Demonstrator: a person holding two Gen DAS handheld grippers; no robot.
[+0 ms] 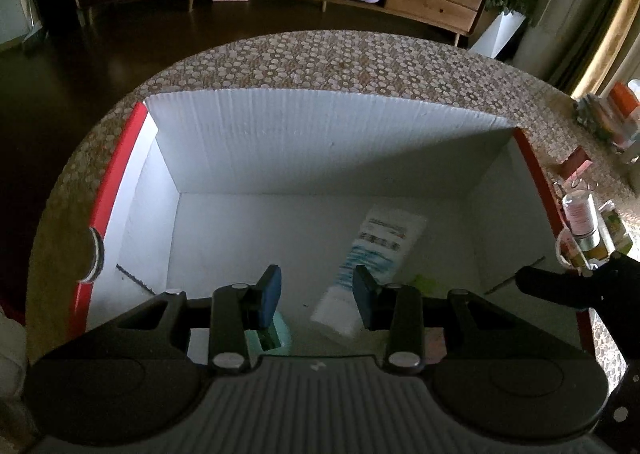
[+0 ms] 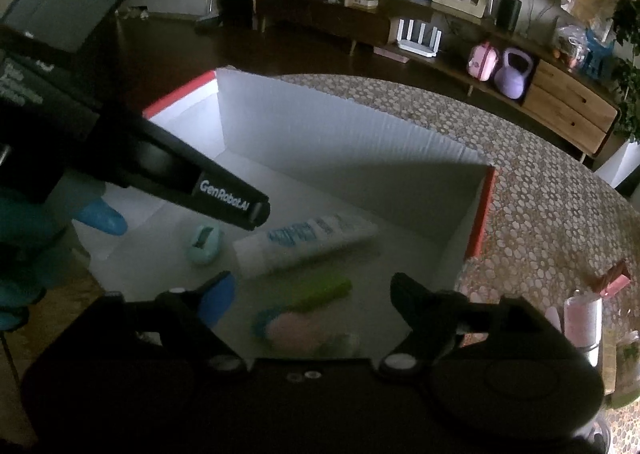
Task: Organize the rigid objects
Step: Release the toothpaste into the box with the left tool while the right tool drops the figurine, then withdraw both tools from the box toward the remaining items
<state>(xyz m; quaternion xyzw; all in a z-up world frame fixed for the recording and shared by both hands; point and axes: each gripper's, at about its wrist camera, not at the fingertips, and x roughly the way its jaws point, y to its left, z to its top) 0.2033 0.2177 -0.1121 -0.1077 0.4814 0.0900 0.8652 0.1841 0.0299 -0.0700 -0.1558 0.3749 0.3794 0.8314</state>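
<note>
Blue pads of the left gripper (image 1: 316, 296) stand apart over the box (image 1: 320, 141) with nothing pressed between them, above the mint piece (image 2: 203, 244) near the box's left wall, and the right gripper (image 2: 308, 300) hangs wide open and empty over the near edge. Inside I count one white tube (image 2: 304, 244) in the middle, one mint piece, one green thing (image 2: 320, 292) and one blurred pink thing (image 2: 296, 328); I think the left jaws could strike the tube, which lies close

A white corrugated-plastic box (image 1: 320, 141), matt and ribbed, is seen on a pebble-textured worktop (image 1: 360, 61); a smooth plastic tube (image 2: 304, 242) is shown inside.
</note>
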